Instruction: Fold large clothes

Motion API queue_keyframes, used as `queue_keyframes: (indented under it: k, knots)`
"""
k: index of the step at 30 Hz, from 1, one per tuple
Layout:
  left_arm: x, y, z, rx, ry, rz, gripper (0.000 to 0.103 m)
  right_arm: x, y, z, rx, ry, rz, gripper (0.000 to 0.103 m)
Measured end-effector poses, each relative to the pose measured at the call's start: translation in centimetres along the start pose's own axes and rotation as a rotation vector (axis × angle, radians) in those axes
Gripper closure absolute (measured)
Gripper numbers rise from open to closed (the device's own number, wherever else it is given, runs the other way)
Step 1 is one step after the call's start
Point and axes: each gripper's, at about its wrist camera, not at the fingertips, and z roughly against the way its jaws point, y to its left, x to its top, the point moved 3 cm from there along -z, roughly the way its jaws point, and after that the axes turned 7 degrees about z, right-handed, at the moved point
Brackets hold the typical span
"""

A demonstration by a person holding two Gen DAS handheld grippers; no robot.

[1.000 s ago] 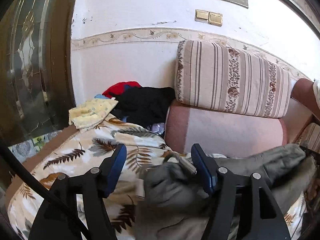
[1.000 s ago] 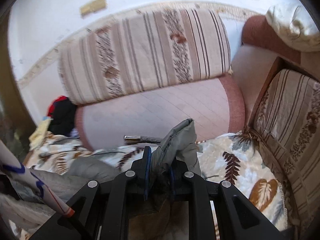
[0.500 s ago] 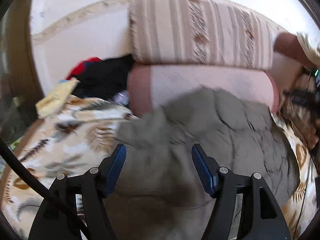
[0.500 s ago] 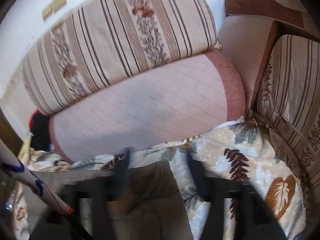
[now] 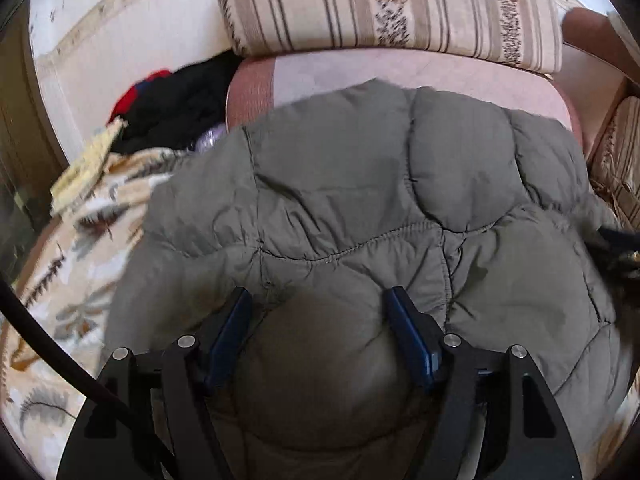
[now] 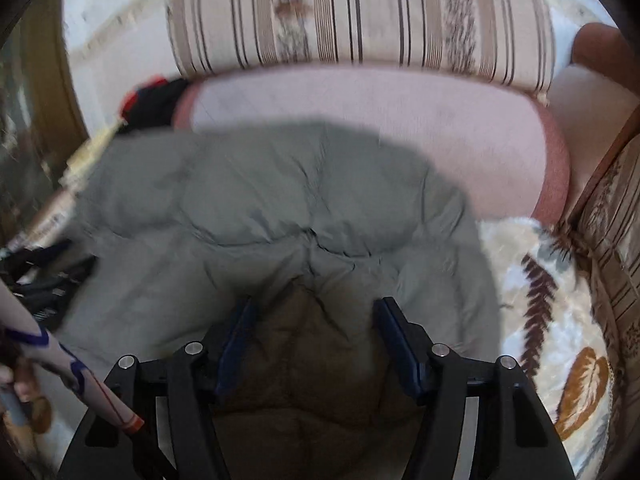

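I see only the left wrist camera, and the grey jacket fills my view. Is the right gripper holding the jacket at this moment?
Observer: No. The right gripper is over the grey jacket with its jaws wide apart, gripping nothing.
Operator: What lies between its jaws?
Observer: A brown patch of the jacket, darker than the grey around it. I cannot tell whether it is lining or shadow.
Operator: Is there bare surface to the right of the jacket?
Observer: Yes. The leaf-print blanket shows uncovered there, up to the striped side cushion.
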Motion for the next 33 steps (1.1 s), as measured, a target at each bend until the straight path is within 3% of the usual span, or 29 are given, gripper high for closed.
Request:
queue_keyframes:
  k: [4,7,10,14,19,21,23,25,33]
  knots:
    - [0.7,0.3,-2.5,0.0,0.066,0.04,0.026,-0.3,-1.9,-4.8,0.062,0.11,-0.119,0.026]
    - [0.9,0.4,-1.3,0.015,0.096,0.067,0.026,0.0,-2.6,-4.9,0.078,0.149,-0.192,0.026]
    - [-0.6,0.7,2.7,-0.004,0.032,0.056,0.027,-0.7,-1.6,-0.6,0.024,0.089,-0.144,0.028]
    - [-5.0,2.2,8.5,0.047,-0.048,0.03,0.027,-4.7,-0.2,6.7,0.041,-0.027,-0.115,0.028]
    - [-9.2,4.6,11.2,0.078,-0.04,0.11,0.027,-10.8,0.1,11.2,0.008,-0.079,-0.148,0.029]
    - [-10.0,5.3,11.5,0.134,-0.068,0.135,0.027,-12.2,0.0,11.9,-0.034,-0.107,-0.159,0.032]
    - [-10.5,5.9,11.4,0.164,-0.085,0.162,0.027,-12.3,-0.8,11.7,-0.052,-0.119,-0.18,0.039]
    - [-10.8,6.6,10.8,0.187,-0.102,0.191,0.027,-11.9,-1.4,11.1,-0.062,-0.118,-0.192,0.039]
    - [-10.8,7.4,7.4,0.15,-0.085,0.203,0.022,-12.5,-2.5,5.9,-0.099,-0.035,-0.219,0.039]
